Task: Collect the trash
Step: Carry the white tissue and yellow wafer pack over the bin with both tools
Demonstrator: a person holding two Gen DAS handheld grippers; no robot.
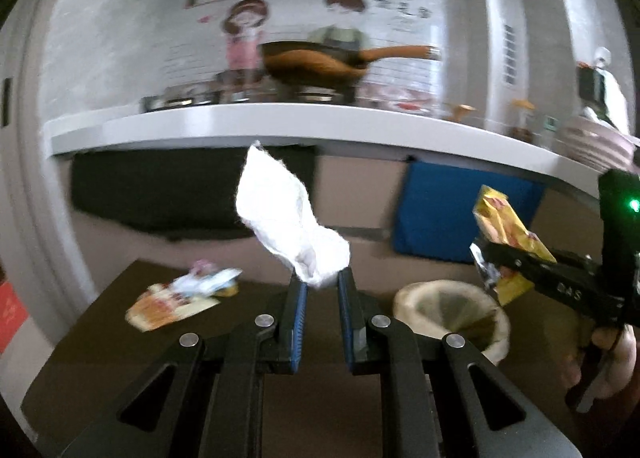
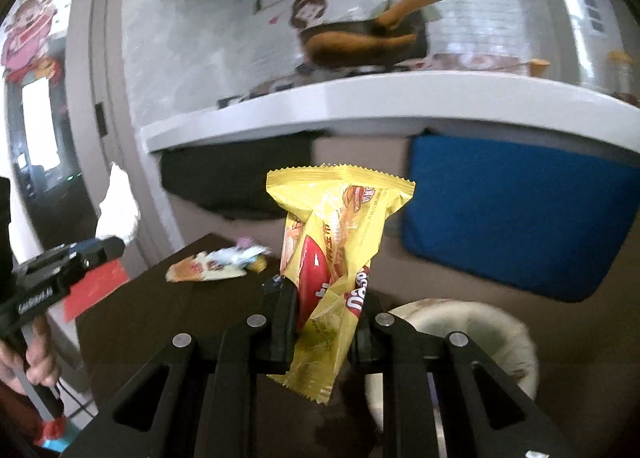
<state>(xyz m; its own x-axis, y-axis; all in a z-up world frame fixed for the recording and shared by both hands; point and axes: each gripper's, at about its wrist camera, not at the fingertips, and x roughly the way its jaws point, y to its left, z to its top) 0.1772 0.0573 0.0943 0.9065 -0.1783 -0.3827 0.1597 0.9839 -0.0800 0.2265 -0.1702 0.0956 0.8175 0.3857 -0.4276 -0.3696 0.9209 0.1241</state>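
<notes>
The left gripper (image 1: 320, 282) is pinched narrow on a crumpled white tissue (image 1: 288, 218), which sticks up from between its blue-padded fingertips, clear of the dark table (image 1: 120, 338) below. The right gripper (image 2: 326, 310) is clamped on a yellow snack wrapper (image 2: 340, 242) – the pack stands upright between the fingers, its top above the tips and its lower end hanging below them. Both pieces are held above the table. More wrappers (image 2: 216, 264) lie on the table's far left part, well apart from both grippers. A pale round bin (image 1: 452, 318) sits just beside the table – near the right gripper.
</notes>
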